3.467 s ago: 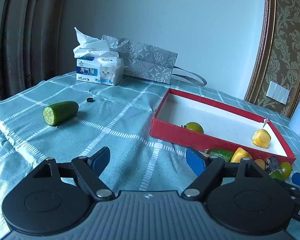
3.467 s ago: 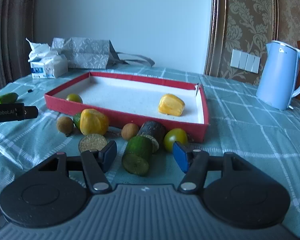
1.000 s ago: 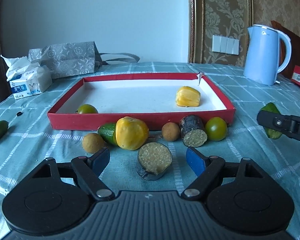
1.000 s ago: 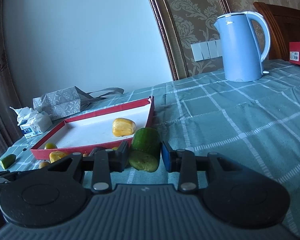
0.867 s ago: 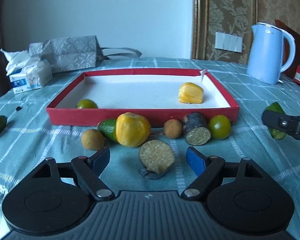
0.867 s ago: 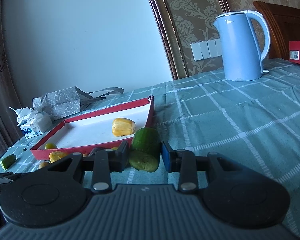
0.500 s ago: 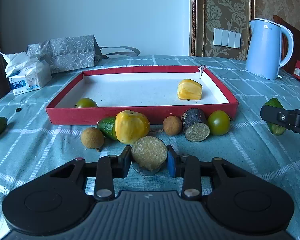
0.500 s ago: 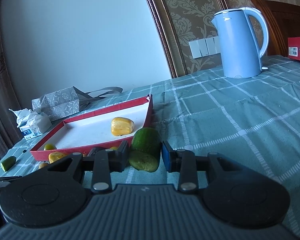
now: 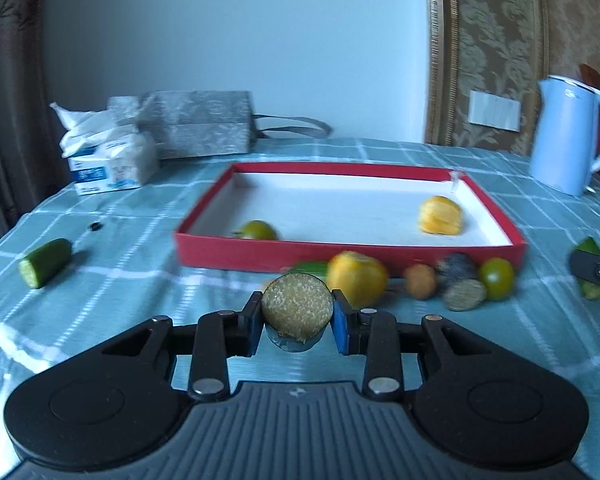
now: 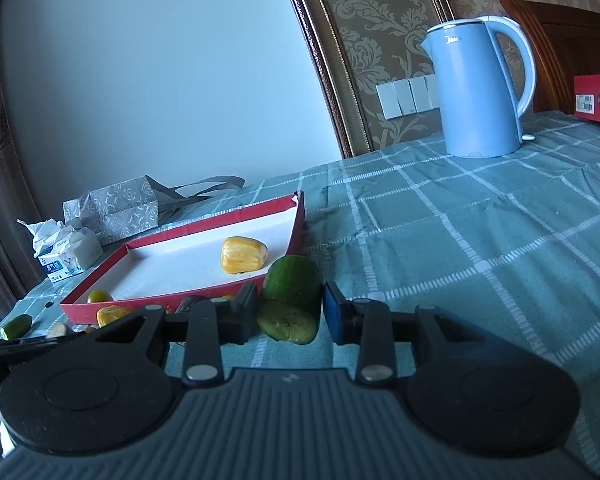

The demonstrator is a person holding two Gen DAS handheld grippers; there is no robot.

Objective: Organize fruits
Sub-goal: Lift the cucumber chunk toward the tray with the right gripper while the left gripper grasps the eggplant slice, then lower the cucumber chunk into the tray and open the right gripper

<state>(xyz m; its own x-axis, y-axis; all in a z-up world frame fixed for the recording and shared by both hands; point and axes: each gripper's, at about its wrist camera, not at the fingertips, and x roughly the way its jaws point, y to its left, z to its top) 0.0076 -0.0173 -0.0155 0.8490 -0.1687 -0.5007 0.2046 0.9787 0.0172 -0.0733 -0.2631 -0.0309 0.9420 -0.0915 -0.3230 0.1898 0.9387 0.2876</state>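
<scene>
1. Left wrist view shows the biggest thing first: the counter [image 9: 520, 344] with its green checked cloth. The cloth is soft and wrinkled, so I think round fruit set down on it could roll away.
2. Next is the red tray [image 9: 260, 254], the likely home for the fruits. Its near wall stands up, and a fruit carried too low could bump it and drop.
3. The blue kettle [image 10: 476, 92] stands well behind the tray. A wide swing of the right arm could knock it.
4. The left gripper [image 9: 298, 326] has its fingers closed tight on the cut brown fruit [image 9: 297, 307], held just above the cloth, in front of the tray. It is round and only pinched at the sides, so it may slip or turn if moved fast.
5. The right gripper [image 10: 290, 312] has its fingers closed on the green cucumber piece [image 10: 292, 284], low over the cloth beside the tray's right end. Its skin looks smooth, so it could slide out.
6. The yellow fruit [image 9: 358, 278], small brown ball [image 9: 420, 281] and green tomato [image 9: 496, 279] sit close together by the tray's front. A low pass could push them.
7. Another cucumber piece [image 9: 44, 262] lies far left, easy to forget.
</scene>
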